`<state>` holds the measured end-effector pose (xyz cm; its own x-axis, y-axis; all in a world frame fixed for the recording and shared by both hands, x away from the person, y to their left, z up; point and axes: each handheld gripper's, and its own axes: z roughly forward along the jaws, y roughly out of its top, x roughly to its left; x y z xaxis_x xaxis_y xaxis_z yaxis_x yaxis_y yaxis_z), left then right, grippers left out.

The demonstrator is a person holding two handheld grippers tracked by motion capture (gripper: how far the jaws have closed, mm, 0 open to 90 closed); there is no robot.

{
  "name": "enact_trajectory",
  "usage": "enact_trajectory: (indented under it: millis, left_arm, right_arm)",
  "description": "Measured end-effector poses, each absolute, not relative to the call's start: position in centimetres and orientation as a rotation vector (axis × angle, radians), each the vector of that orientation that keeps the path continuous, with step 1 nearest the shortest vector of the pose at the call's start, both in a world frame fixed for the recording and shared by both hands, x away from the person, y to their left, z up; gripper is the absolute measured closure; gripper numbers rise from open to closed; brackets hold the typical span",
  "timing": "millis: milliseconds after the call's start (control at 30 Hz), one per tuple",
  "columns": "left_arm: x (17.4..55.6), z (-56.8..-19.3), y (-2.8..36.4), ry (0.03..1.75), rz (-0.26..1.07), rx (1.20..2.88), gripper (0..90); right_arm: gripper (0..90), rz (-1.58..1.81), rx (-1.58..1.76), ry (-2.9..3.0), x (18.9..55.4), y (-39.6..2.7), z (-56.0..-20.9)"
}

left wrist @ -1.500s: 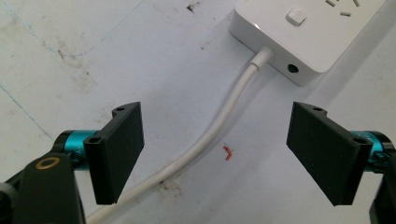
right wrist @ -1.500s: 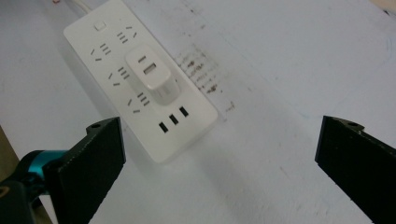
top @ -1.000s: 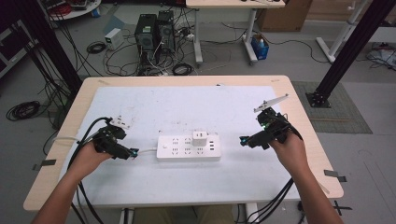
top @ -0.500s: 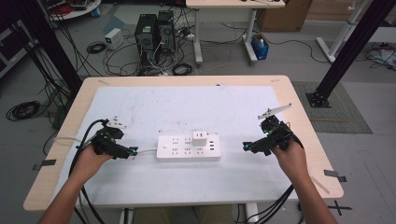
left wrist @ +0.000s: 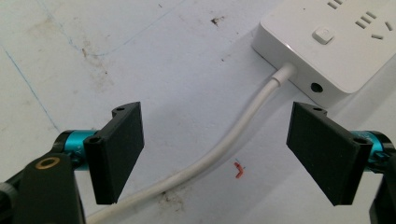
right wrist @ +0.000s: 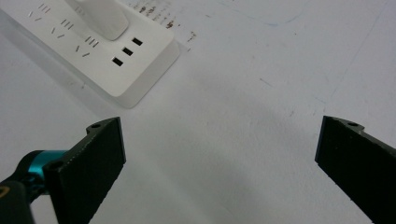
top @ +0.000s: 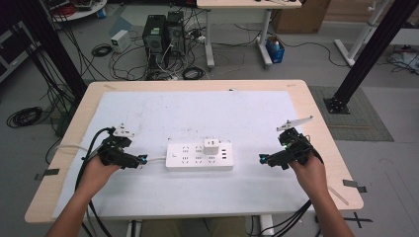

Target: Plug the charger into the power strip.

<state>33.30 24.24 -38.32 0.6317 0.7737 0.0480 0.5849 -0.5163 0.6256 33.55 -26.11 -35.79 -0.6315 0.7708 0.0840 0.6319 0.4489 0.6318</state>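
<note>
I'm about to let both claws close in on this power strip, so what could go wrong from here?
1. The left claw stands open over the white cord, not the power strip; closing there may tug or swing the strip.
2. The charger block is plugged in; pulling it up with the strip unheld may lift the strip too.
3. The right claw is open with bare mat between its jaws, apart from the strip's end, so it steadies nothing yet.

The table (top: 316,106) bears one white mat (top: 197,113), one power strip (top: 197,157) with one cable (left wrist: 219,149), and one white plug (top: 212,146) in it. Two hands hold two grippers: left (top: 143,161), right (top: 262,159).
</note>
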Motion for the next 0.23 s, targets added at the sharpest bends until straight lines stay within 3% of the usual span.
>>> enact_trajectory:
  millis: [233]
  left_arm:
    - [33.19,-38.54,24.43,1.071,0.440,2.269,19.1]
  right_arm:
    - [1.1,0.954,1.238,2.467,33.36,-26.37,-36.20]
